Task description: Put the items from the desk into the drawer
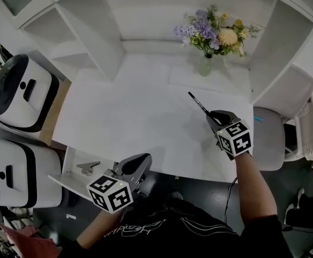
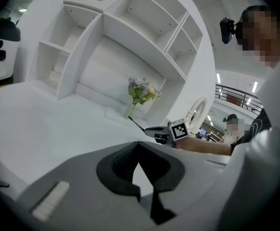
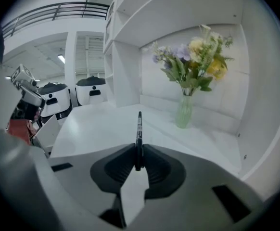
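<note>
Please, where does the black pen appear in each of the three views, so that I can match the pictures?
Head view: right of centre, the pen sticks up and left out of the right gripper.
Left gripper view: near the centre, small, the pen points left from that far gripper.
Right gripper view: centre, the pen is clamped between the jaws, pointing away.
Shared landmark: the flower vase, beyond the pen's tip.

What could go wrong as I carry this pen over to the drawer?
1. The right hand-held gripper pinches the pen only near its rear end, so the long free length could pivot or slip out.
2. The left hand-held gripper sits near the open drawer, so the pen's tip might strike it on the way in.
</note>
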{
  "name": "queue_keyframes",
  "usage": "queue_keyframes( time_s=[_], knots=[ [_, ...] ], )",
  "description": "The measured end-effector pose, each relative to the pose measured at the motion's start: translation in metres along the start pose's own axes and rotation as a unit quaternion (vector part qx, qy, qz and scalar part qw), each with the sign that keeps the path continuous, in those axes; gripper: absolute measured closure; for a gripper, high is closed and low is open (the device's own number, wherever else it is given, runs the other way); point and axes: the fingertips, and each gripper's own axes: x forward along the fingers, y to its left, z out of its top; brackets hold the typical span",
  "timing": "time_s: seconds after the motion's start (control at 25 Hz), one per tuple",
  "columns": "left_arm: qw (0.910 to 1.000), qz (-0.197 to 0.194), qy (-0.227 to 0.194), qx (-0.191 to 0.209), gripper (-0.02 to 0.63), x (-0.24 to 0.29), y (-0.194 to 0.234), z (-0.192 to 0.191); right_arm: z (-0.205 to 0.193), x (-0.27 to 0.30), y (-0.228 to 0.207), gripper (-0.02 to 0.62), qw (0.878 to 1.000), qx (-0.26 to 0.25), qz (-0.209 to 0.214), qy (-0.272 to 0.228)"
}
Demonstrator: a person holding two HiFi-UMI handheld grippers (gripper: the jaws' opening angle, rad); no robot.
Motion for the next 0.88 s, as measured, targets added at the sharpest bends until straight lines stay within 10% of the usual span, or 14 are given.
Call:
queue_keyframes(
  time_s=[0.88],
  knots=[
    [0.9807, 0.141, -0.123, -0.054, 0.597, -0.203, 0.101, 0.019, 0.163, 0.03, 0.304, 0.532, 0.97, -0.091, 0.204, -0.098]
  ],
)
